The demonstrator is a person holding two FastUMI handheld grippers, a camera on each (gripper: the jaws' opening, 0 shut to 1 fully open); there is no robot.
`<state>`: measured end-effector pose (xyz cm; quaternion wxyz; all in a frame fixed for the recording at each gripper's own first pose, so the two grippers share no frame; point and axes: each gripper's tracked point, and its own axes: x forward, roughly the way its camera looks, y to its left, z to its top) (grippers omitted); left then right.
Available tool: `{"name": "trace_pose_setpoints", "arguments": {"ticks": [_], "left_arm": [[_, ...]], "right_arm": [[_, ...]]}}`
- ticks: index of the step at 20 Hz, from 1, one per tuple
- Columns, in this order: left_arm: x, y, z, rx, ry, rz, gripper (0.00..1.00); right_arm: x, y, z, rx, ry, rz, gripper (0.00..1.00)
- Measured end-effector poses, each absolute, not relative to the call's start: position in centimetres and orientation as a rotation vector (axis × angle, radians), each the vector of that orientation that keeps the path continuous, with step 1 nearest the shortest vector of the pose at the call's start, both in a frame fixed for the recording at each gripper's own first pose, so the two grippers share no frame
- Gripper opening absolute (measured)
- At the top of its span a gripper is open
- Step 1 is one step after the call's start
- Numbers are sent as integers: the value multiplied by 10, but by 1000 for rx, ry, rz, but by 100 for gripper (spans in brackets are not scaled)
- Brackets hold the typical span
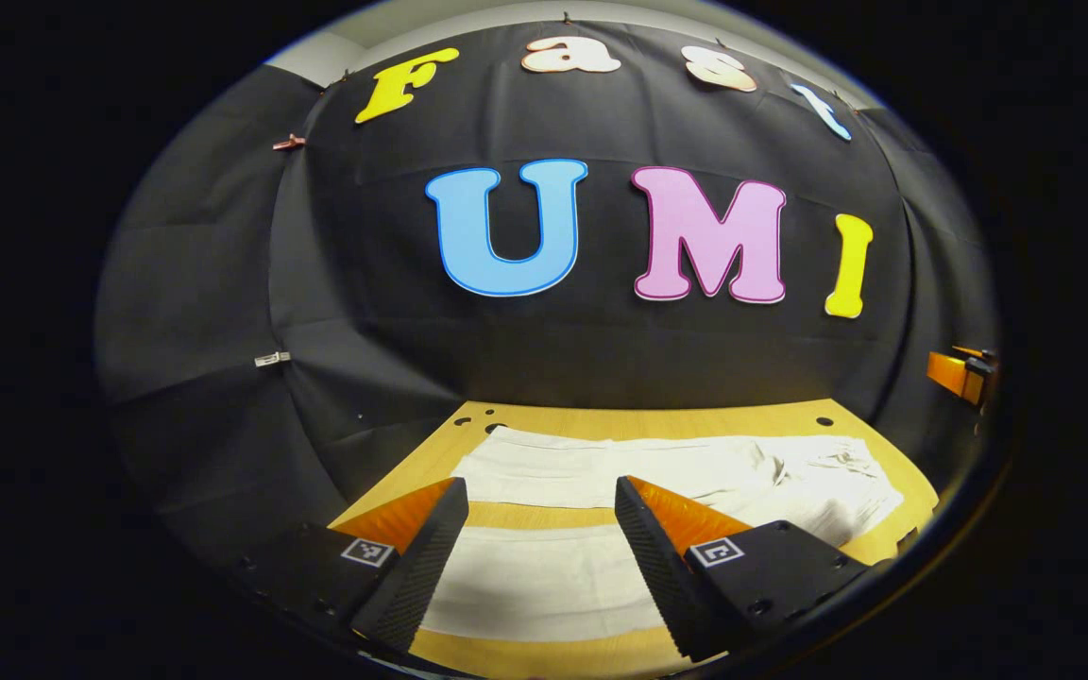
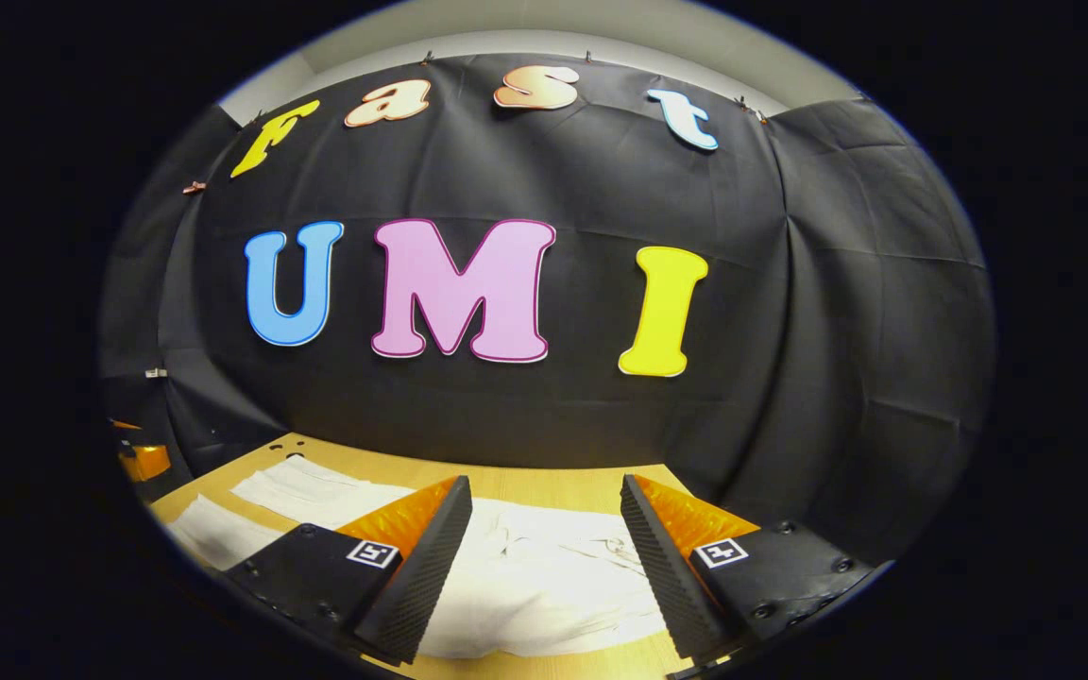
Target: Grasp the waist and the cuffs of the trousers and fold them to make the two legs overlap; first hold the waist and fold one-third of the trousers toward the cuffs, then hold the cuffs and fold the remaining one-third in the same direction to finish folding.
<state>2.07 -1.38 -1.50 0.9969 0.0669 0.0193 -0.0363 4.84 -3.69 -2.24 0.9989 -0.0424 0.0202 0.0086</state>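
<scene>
White trousers lie spread flat on a wooden table, the two legs side by side with a strip of bare wood between them, the waist toward the right end. In the right gripper view the waist end of the trousers sits between the fingers. The left gripper hovers above the legs, fingers wide apart, holding nothing. The right gripper hovers above the waist, likewise wide apart and empty. Black cloth walls the booth behind.
</scene>
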Motion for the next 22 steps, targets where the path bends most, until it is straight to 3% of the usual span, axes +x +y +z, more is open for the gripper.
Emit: {"name": "trace_pose_setpoints", "arguments": {"ticks": [6, 10, 22], "left_arm": [[25, -10, -30, 154, 74, -74, 98], [23, -3, -48, 134, 132, -77, 99], [15, 13, -98, 172, 258, 24, 99]], "right_arm": [[78, -70, -44, -310, 86, 74, 97], [92, -91, -71, -512, 139, 178, 97], [80, -173, -194, -863, 413, 439, 97]]}}
